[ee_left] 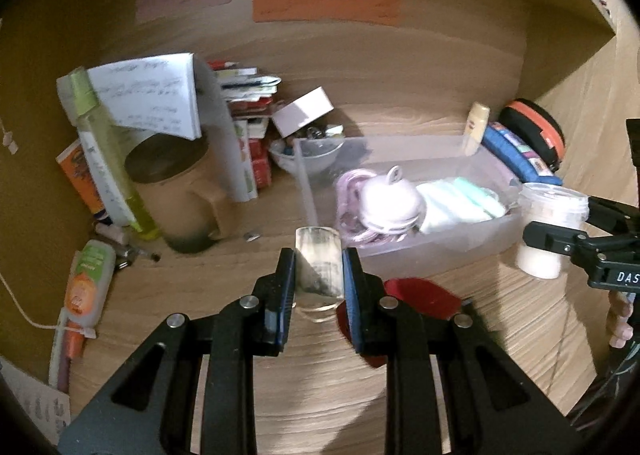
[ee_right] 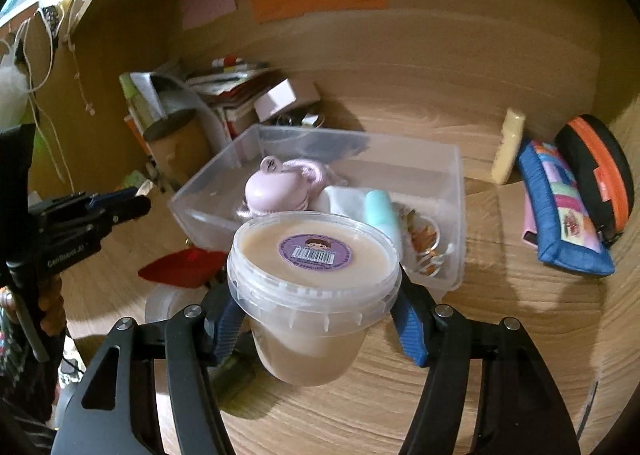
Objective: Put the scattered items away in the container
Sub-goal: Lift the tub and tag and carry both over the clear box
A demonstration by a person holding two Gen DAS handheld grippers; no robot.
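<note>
A clear plastic container (ee_left: 400, 143) (ee_right: 456, 191) sits on the wooden desk. It holds a pink round case (ee_left: 390, 195) (ee_right: 274, 187), pink cord, white and mint packets (ee_left: 460, 201) and rings. My left gripper (ee_left: 319, 275) is shut on a roll of clear tape (ee_left: 319, 267), held just in front of the container's near left corner. My right gripper (ee_right: 316, 319) is shut on a lidded tub of beige paste (ee_right: 314, 283) (ee_left: 548, 231), held in front of the container's near wall. A red flat item (ee_left: 420, 295) (ee_right: 184, 267) lies on the desk by the container.
Left of the container stand a brown mug (ee_left: 176, 191), a green bottle (ee_left: 108, 159), a notepad (ee_left: 156, 95), books and a small glass bowl (ee_left: 312, 155). A glue bottle (ee_left: 86, 279) lies at far left. A blue pouch (ee_right: 560, 211), orange-black case (ee_right: 600, 171) and cream tube (ee_right: 508, 143) lie right.
</note>
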